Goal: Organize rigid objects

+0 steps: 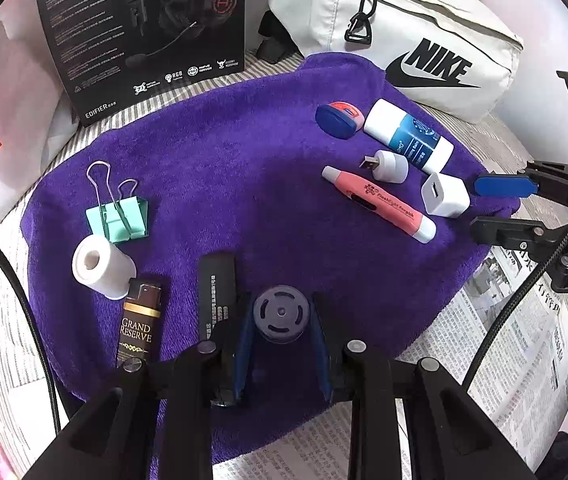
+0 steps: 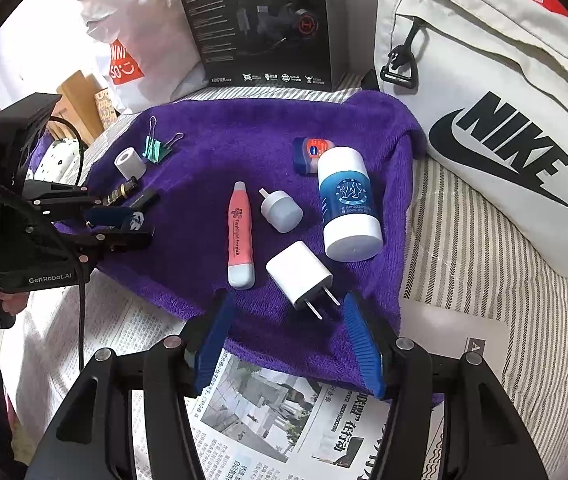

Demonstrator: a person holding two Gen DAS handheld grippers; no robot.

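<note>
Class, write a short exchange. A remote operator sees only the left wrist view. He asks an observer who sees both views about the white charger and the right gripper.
Operator: From the left wrist I see only the socket face of the white charger. Where are its prongs?
Observer: Its two prongs point toward the right gripper, near the front edge of the purple towel.
Operator: I see just one blue pad of that gripper. Is it gripping anything?
Observer: No. Its jaws stand open on either side of the prongs and do not touch the charger.
</note>
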